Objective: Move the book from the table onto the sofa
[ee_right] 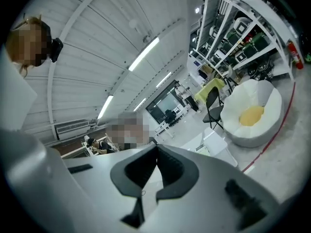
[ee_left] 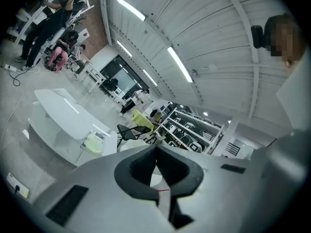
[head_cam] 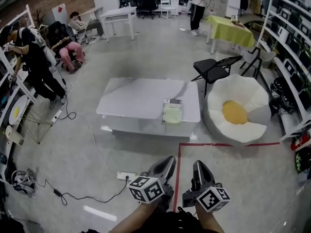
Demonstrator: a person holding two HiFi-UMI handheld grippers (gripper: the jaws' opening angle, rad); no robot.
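- Nearest, at the bottom of the head view, the left gripper [head_cam: 166, 162] and the right gripper [head_cam: 199, 165] sit side by side. Each has its jaws pressed together on nothing.
- The pale yellow-green book [head_cam: 172, 113] lies flat at the near right edge of the low white counter [head_cam: 136, 101]. It is well apart from both grippers.
- The book is almost straight ahead of the left gripper, so that one looks slightly nearer. Its long axis runs away from the person.
- The white egg-shaped beanbag sofa with a yellow centre [head_cam: 240, 130] sits just beside the counter's right end, on the right gripper's side.
- Only bare floor, crossed by a red tape line [head_cam: 178, 178], lies between the grippers and the book, and nothing stands in the way.
- A black folding chair [head_cam: 214, 68] stands beyond the sofa, clear of the short path from book to sofa.
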